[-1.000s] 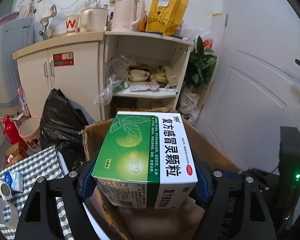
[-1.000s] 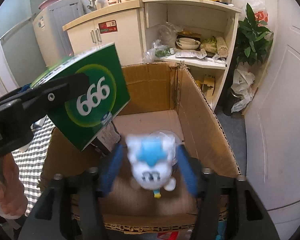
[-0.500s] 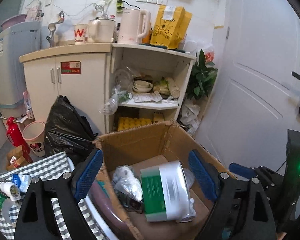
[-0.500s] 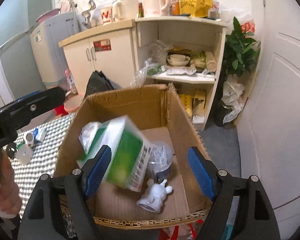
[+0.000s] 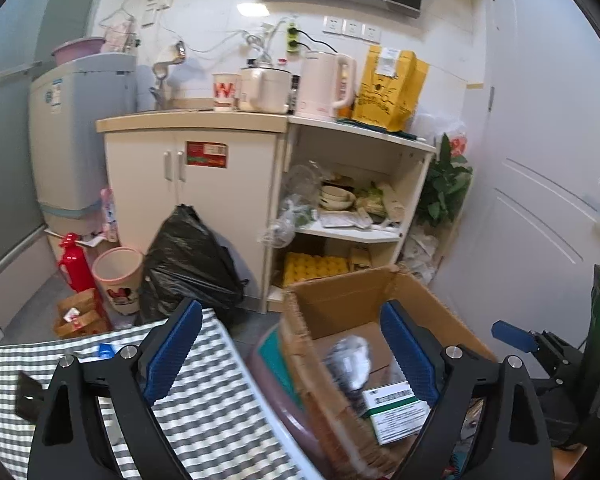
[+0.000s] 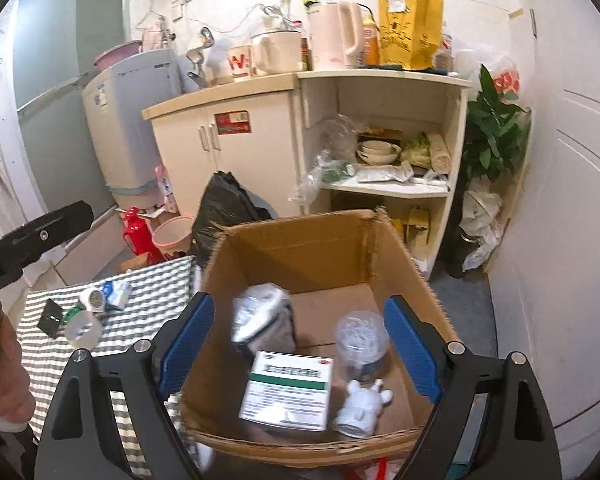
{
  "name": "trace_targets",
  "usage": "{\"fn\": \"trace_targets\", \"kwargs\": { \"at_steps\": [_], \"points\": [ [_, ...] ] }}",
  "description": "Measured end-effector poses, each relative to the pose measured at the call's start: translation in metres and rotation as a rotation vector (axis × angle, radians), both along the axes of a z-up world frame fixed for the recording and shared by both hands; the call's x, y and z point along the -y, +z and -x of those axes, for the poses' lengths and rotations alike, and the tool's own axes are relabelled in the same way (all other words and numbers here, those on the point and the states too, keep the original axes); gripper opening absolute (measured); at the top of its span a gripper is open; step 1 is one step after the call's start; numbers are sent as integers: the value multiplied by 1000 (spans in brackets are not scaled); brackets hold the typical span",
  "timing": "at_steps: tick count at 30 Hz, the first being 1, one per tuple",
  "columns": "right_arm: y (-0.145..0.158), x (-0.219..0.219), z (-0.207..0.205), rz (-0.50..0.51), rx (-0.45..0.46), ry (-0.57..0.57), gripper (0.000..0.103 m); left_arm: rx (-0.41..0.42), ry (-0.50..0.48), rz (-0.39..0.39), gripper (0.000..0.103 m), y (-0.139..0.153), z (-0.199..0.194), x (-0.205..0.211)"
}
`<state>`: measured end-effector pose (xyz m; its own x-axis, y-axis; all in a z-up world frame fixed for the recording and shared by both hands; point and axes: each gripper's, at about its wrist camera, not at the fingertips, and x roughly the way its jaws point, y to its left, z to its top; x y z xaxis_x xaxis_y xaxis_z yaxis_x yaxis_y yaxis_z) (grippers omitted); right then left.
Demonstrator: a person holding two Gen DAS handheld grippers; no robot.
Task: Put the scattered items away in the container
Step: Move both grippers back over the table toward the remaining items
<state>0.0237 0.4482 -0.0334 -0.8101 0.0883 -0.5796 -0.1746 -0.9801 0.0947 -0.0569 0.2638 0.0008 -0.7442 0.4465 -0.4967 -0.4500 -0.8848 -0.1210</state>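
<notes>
Dropped a second ago, the medicine box [image 6: 288,390] now lies flat in the cardboard box [image 6: 312,248], long axis toward its back wall, beside a clear cup [image 6: 362,344] and white figurine [image 6: 362,404]. Left gripper [image 5: 290,354] and right gripper [image 6: 298,346] both gape empty.

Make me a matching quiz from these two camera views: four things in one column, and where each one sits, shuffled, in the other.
Things:
1. medicine box
2. white figurine
3. black bag
4. kettle

Places:
A. on the floor by the cabinet doors
B. on top of the shelf unit
C. lying flat in the cardboard box, left of the figurine
D. in the cardboard box, near its front right corner

Pairs: 1-C, 2-D, 3-A, 4-B
</notes>
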Motion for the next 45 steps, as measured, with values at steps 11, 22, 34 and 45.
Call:
{"fn": "trace_targets", "kwargs": {
  "at_steps": [11,22,34,45],
  "points": [
    [15,57,12,-10,-35,62,98,-11,156,48,103,3,-4,69],
    [12,141,39,-1,-42,195,103,-2,364,99,103,-9,-6,168],
    [-17,242,64,-10,36,367,103,41,506,134,103,-32,-6,266],
    [-46,285,79,-69,104,407,103,108,495,136,103,-72,3,311]
  ]
}}
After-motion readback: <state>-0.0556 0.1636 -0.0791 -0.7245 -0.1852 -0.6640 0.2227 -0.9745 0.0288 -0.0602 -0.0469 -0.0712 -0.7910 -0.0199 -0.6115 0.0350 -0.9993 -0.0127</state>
